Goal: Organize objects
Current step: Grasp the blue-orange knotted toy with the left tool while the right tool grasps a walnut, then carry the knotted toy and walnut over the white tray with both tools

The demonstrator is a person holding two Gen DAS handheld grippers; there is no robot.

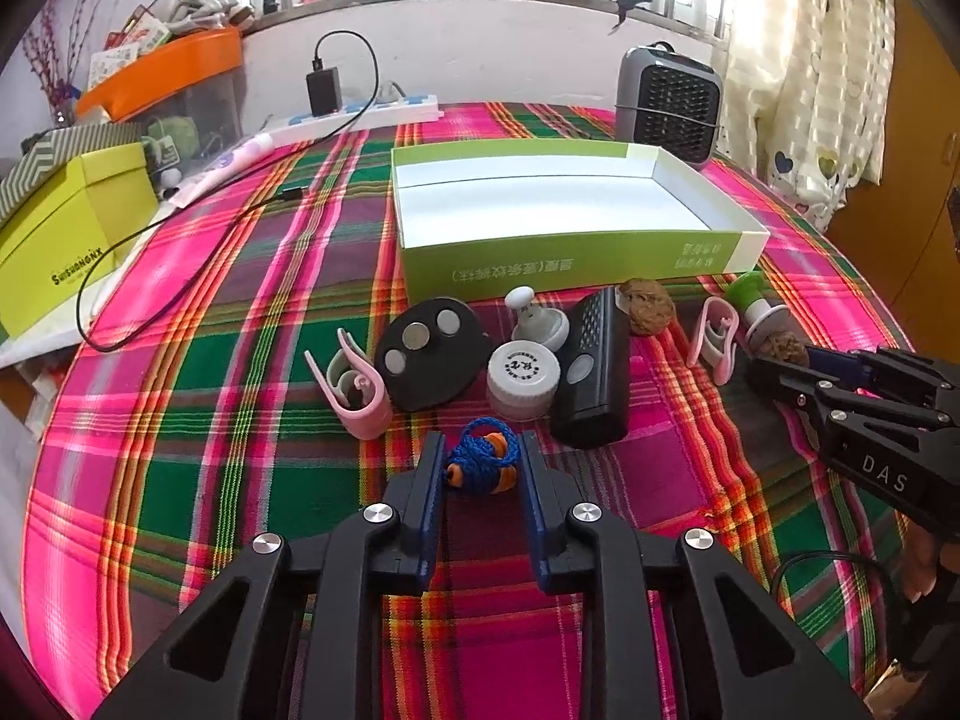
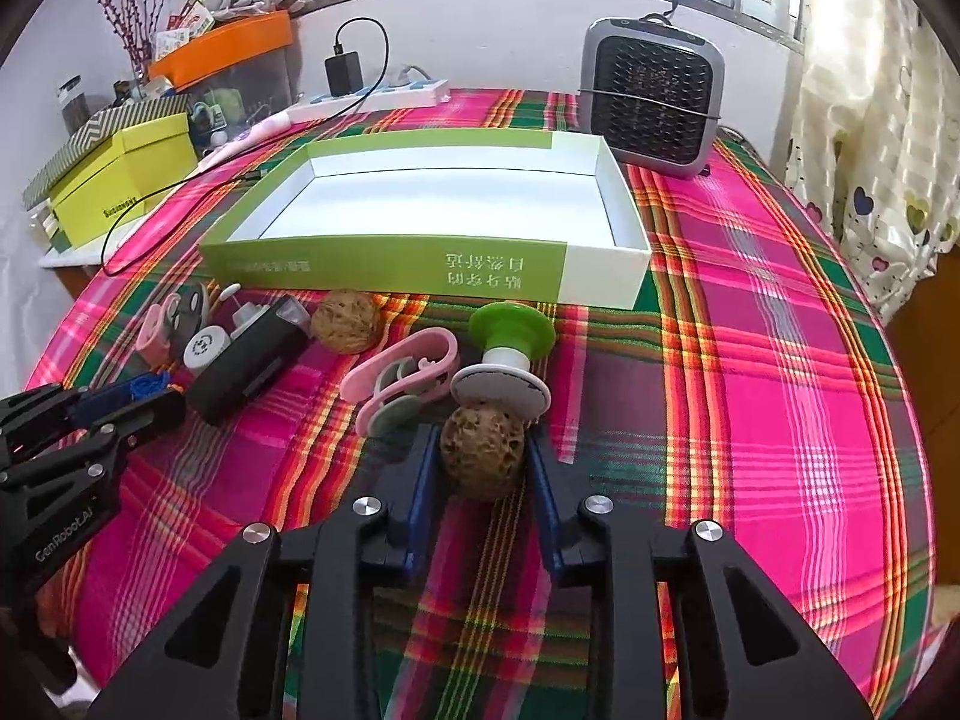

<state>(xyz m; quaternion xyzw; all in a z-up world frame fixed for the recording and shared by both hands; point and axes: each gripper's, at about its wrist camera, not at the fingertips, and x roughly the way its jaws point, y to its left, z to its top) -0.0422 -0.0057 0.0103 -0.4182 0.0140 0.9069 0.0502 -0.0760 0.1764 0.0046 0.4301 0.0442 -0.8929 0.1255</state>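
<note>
An empty green and white box [image 1: 570, 252] [image 2: 384, 264] lies open on the plaid table. In front of it are small objects in a row. My left gripper [image 1: 483, 456] has its fingers around a blue cord bundle with orange beads [image 1: 483, 462], touching it on both sides. My right gripper [image 2: 483, 456] is shut on a brown walnut [image 2: 483, 450], also in the left wrist view [image 1: 780, 351]. A second walnut [image 2: 347, 321] lies near the box. Two pink clips [image 1: 351, 387] [image 2: 402, 384], a black disc [image 1: 429, 354], a white cap [image 1: 522, 378], a black remote [image 1: 594, 366] and a green-topped stamp [image 2: 510, 348] lie around.
A grey fan heater [image 2: 651, 102] stands behind the box at the right. A power strip with a black charger [image 1: 327, 93] and its cable [image 1: 180, 294] lie at the back left. A yellow-green box [image 1: 66, 234] and an orange-lidded bin [image 1: 174, 72] stand beside the table's left edge.
</note>
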